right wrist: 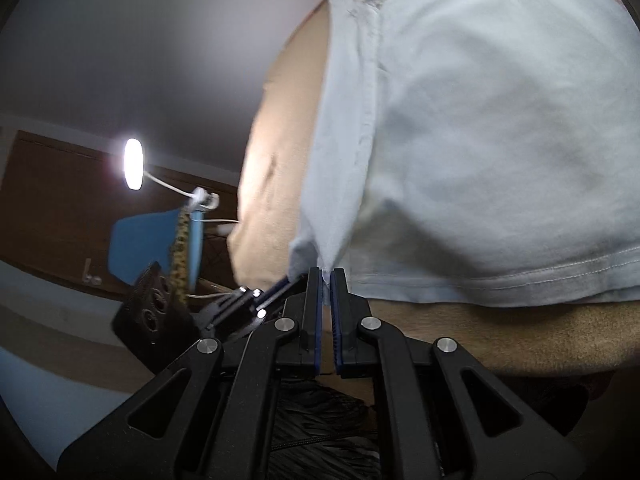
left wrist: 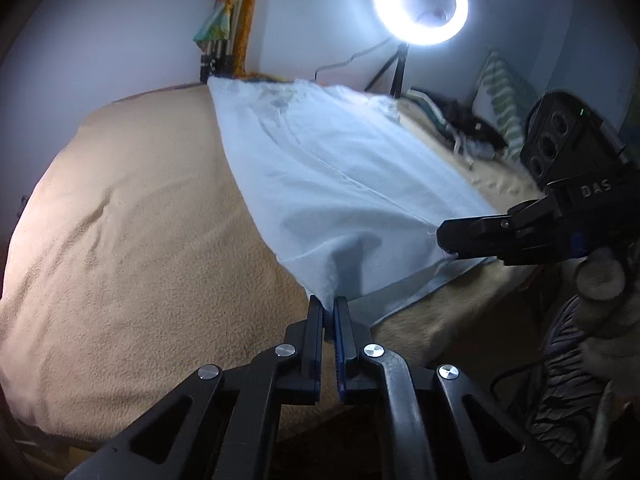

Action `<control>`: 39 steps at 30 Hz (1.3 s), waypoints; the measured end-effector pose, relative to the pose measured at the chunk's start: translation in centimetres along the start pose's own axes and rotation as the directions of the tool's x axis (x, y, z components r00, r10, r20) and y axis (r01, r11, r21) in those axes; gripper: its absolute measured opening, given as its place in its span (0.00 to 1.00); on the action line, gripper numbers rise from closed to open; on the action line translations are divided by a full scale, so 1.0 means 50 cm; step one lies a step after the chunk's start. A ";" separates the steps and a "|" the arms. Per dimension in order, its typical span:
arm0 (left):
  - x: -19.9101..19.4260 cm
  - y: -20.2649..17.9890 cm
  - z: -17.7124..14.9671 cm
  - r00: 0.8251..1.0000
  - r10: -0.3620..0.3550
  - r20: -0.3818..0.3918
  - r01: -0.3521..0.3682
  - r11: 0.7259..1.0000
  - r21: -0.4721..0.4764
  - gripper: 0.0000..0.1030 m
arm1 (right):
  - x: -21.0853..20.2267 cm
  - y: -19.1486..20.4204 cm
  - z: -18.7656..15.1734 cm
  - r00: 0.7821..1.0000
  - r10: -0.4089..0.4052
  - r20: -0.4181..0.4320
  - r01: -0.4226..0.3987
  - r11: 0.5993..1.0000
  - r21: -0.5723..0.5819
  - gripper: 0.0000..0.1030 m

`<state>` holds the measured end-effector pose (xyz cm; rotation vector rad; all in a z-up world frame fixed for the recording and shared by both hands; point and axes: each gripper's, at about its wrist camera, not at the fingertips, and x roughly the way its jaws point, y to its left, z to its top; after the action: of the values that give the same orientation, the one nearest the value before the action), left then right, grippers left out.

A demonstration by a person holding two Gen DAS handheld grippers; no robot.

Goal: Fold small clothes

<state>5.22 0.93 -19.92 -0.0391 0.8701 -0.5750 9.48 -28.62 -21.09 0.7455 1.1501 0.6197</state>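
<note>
A pale blue garment (left wrist: pixel 320 168) lies stretched across a tan blanket-covered bed (left wrist: pixel 132 240). My left gripper (left wrist: pixel 328 304) is shut on the garment's near hem, which is lifted into a tent above the blanket. My right gripper (left wrist: pixel 444 240) comes in from the right and is shut on the same hem further right. In the right wrist view my right gripper (right wrist: pixel 327 276) pinches the garment (right wrist: pixel 480 128) at a bunched hem corner, and the left gripper's fingers (right wrist: pixel 276 288) show just to its left.
A lit ring light (left wrist: pixel 420 2) on a tripod stands behind the bed. A striped pillow (left wrist: pixel 504 100) and dark clutter (left wrist: pixel 464 124) lie at the back right. Colourful cloth (left wrist: pixel 228 20) hangs in the wall corner. A second lamp (right wrist: pixel 133 164) and blue chair (right wrist: pixel 156 244) show left.
</note>
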 end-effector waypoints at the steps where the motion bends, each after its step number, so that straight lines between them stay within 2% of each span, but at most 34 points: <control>1: -0.013 0.003 -0.001 1.000 -0.007 0.013 0.008 1.000 -0.009 0.01 | -0.012 0.006 0.001 1.000 -0.005 0.016 0.005 1.000 -0.020 0.05; 4: -0.010 0.016 -0.011 0.999 -0.039 -0.011 0.038 0.998 -0.049 0.00 | -0.001 -0.008 -0.002 0.994 -0.105 0.008 0.105 0.994 -0.043 0.05; 6: 0.004 0.023 -0.023 0.999 -0.026 -0.042 0.024 0.998 -0.061 0.00 | 0.018 -0.033 -0.005 0.990 -0.142 -0.019 0.141 0.990 -0.021 0.05; 10: -0.004 0.032 -0.044 0.997 -0.061 -0.052 0.056 0.994 -0.095 0.01 | 0.039 -0.048 -0.008 0.989 -0.143 -0.024 0.143 0.990 -0.005 0.05; 11: -0.010 0.038 -0.045 0.997 -0.059 -0.040 0.054 0.992 -0.112 0.05 | 0.040 -0.045 -0.007 0.990 -0.140 -0.022 0.139 0.990 -0.010 0.05; 13: -0.017 0.060 -0.039 0.996 -0.088 -0.011 0.085 0.982 -0.166 0.33 | 0.041 -0.034 -0.004 0.990 -0.141 -0.017 0.141 0.990 -0.025 0.05; 15: -0.013 0.079 -0.031 0.997 -0.082 0.008 0.082 0.975 -0.206 0.34 | 0.040 -0.029 0.003 0.990 -0.143 -0.011 0.142 0.989 -0.030 0.05; 18: 0.018 0.090 -0.023 0.991 -0.131 -0.011 0.124 0.964 -0.233 0.34 | 0.038 -0.020 0.010 0.990 -0.139 -0.006 0.139 0.990 -0.035 0.05; 20: 0.041 0.079 -0.020 0.988 -0.152 -0.032 0.141 0.966 -0.218 0.32 | 0.035 -0.016 0.013 0.990 -0.142 -0.001 0.142 0.989 -0.041 0.05; 21: 0.046 0.072 -0.018 0.988 -0.152 -0.031 0.143 0.969 -0.203 0.23 | 0.033 -0.016 0.013 0.990 -0.143 0.000 0.143 0.989 -0.043 0.05; 22: 0.051 0.066 -0.016 0.986 -0.160 -0.037 0.150 0.970 -0.192 0.07 | 0.032 -0.014 0.014 0.990 -0.144 0.001 0.144 0.989 -0.045 0.05; 23: 0.053 0.060 -0.013 0.985 -0.169 -0.039 0.158 0.968 -0.193 0.04 | 0.030 -0.013 0.013 0.989 -0.147 0.001 0.147 0.988 -0.049 0.05; 26: 0.033 0.060 -0.008 0.981 -0.195 0.000 0.190 0.958 -0.216 0.02 | 0.028 -0.010 0.014 0.989 -0.147 0.000 0.147 0.988 -0.056 0.05; 30: -0.016 0.061 -0.012 0.983 -0.180 0.043 0.185 0.958 -0.220 0.01 | 0.018 -0.005 0.017 0.994 -0.107 0.009 0.107 0.993 -0.040 0.05; 33: -0.022 0.073 -0.029 0.984 -0.174 0.033 0.176 0.952 -0.252 0.00 | 0.024 -0.006 0.013 0.993 -0.120 0.001 0.120 0.991 -0.058 0.05; 36: -0.007 0.082 -0.048 0.987 -0.159 0.003 0.154 0.948 -0.279 0.00 | 0.051 -0.025 0.000 0.989 -0.141 -0.044 0.139 0.989 -0.042 0.05; 39: -0.004 0.090 -0.056 0.985 -0.175 0.011 0.169 0.936 -0.310 0.00 | 0.058 -0.034 -0.008 0.990 -0.133 -0.051 0.132 0.991 -0.022 0.05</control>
<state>5.14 5.39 -22.75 -0.4002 0.9734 -0.5979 10.09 -27.36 -24.20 0.6341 1.2300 0.5399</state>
